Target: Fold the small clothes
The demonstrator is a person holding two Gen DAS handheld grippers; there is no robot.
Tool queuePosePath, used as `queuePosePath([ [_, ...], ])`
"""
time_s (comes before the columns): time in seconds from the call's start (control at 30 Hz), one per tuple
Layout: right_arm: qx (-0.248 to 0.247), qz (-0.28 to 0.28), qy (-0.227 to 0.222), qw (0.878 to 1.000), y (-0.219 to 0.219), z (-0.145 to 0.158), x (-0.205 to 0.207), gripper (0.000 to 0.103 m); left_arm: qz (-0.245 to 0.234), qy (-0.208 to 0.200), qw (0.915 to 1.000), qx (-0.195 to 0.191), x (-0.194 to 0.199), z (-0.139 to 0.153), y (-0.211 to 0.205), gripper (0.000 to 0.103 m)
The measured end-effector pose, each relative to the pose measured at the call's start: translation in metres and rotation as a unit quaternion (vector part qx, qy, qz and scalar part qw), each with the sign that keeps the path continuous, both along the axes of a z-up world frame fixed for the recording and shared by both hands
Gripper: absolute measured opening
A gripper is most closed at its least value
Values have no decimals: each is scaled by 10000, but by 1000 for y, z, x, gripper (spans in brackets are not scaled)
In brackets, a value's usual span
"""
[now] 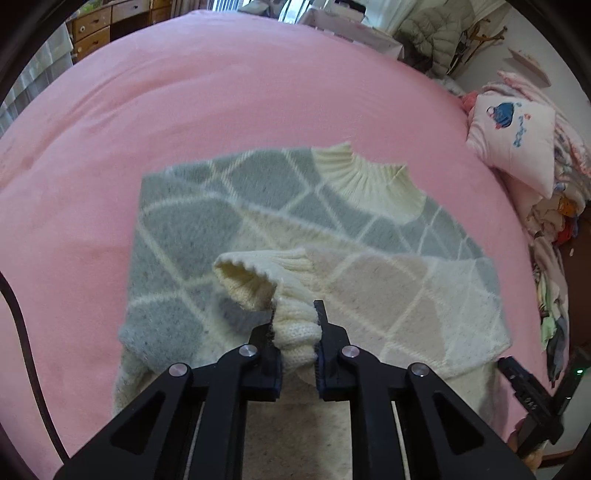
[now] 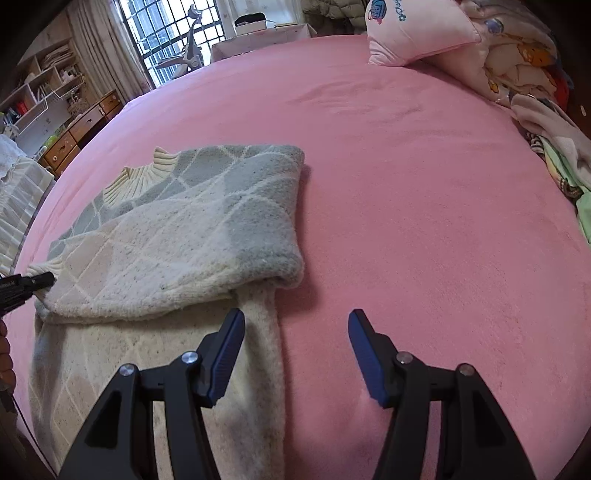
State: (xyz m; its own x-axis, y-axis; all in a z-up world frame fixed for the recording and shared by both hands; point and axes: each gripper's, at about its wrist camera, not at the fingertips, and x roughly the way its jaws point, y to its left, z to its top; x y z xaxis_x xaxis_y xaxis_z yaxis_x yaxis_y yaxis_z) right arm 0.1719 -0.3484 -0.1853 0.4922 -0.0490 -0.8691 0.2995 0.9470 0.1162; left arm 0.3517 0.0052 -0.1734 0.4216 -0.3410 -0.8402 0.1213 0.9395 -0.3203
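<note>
A grey and cream diamond-patterned knit sweater (image 1: 229,221) lies on the pink bed (image 1: 221,92), ribbed collar (image 1: 369,177) pointing away. One sleeve is folded across the body. My left gripper (image 1: 297,332) is shut on that sleeve's cream ribbed cuff (image 1: 258,280), just above the sweater. In the right wrist view the sweater (image 2: 177,236) lies to the left, and the left gripper's tip (image 2: 40,280) shows at its left edge. My right gripper (image 2: 295,350) is open and empty over the sweater's right edge and the pink bed (image 2: 424,203).
A pink pillow (image 1: 517,144) and a heap of clothes (image 1: 554,258) lie along the bed's right side. The pillow (image 2: 417,33) and the clothes (image 2: 535,110) also show in the right wrist view. Wooden drawers (image 2: 74,136) and a window stand beyond the bed.
</note>
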Motion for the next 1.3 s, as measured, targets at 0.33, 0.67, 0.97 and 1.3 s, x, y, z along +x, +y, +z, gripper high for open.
queuePosePath([
  [0.33,186,-193,-13,9996,-6,-13,36,58,307,-920,9953,38,10,64,8,11],
  [0.67,-109,-282,39,9995,-6,-22,33,23,567,-153,9960,673,18,-21,21,11],
  [0.97,-489,-264,154,9983,-3,-27,32,39,365,-178,9972,623,14,-36,28,24],
  [1.3,-1330,209,222,9906,27,7,0,49,641,-391,9926,954,-29,7,79,61],
])
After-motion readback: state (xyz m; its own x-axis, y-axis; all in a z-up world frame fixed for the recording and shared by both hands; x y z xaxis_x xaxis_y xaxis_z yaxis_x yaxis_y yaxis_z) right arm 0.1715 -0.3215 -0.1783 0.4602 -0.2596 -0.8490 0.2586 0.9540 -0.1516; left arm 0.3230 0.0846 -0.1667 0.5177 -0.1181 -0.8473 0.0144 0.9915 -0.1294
